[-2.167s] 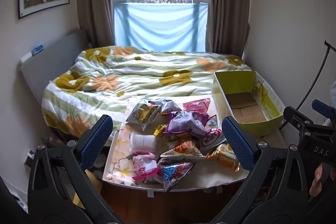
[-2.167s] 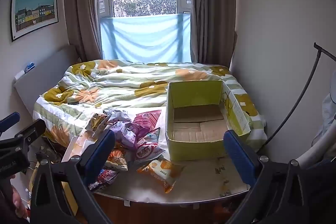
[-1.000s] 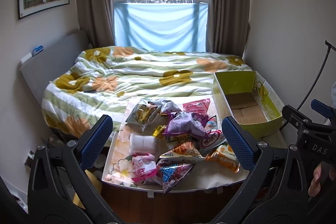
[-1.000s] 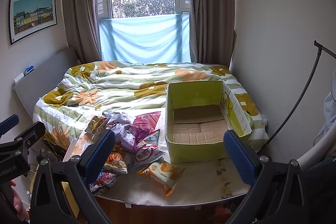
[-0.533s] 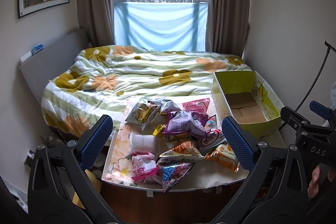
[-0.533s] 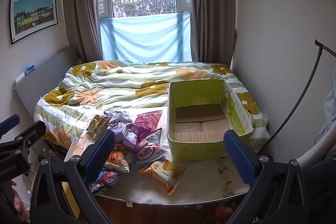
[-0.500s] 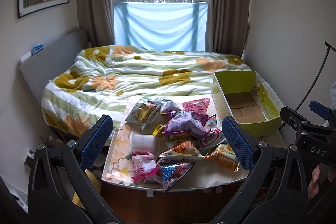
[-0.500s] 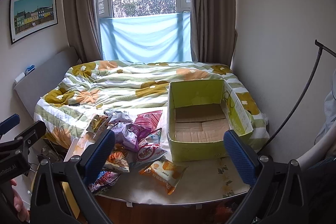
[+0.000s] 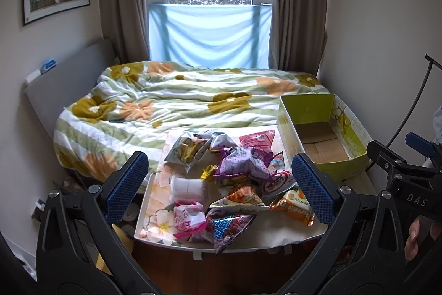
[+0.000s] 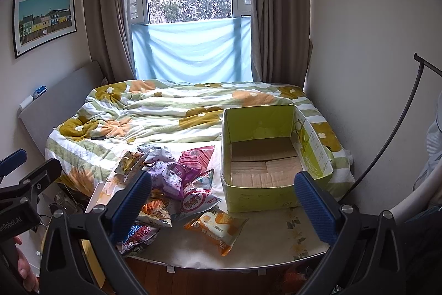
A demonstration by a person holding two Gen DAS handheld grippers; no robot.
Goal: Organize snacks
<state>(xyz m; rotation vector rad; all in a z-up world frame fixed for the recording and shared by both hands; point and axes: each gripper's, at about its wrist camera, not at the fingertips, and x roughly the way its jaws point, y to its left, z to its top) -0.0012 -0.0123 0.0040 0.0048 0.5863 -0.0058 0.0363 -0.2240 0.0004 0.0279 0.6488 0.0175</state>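
A pile of snack bags (image 9: pixel 232 179) lies on a white floral tabletop (image 9: pixel 154 214) at the foot of a bed; the pile also shows in the right wrist view (image 10: pixel 171 181). An orange bag (image 10: pixel 216 226) lies apart at the front. An open, empty green cardboard box (image 10: pixel 259 154) stands to the right of the pile, also seen in the left wrist view (image 9: pixel 323 134). My left gripper (image 9: pixel 221 184) is open and empty, held back from the pile. My right gripper (image 10: pixel 221 201) is open and empty, in front of the box.
A bed with a flowered quilt (image 9: pixel 176 104) fills the room behind the table. A wall is close on the right (image 10: pixel 373 46), with a black stand pole (image 10: pixel 397 123). A grey headboard (image 9: pixel 63 90) is at the left. The window and curtains are at the back.
Both grippers have drifted slightly; the right view has risen a little. Nothing has been taken hold of or moved.
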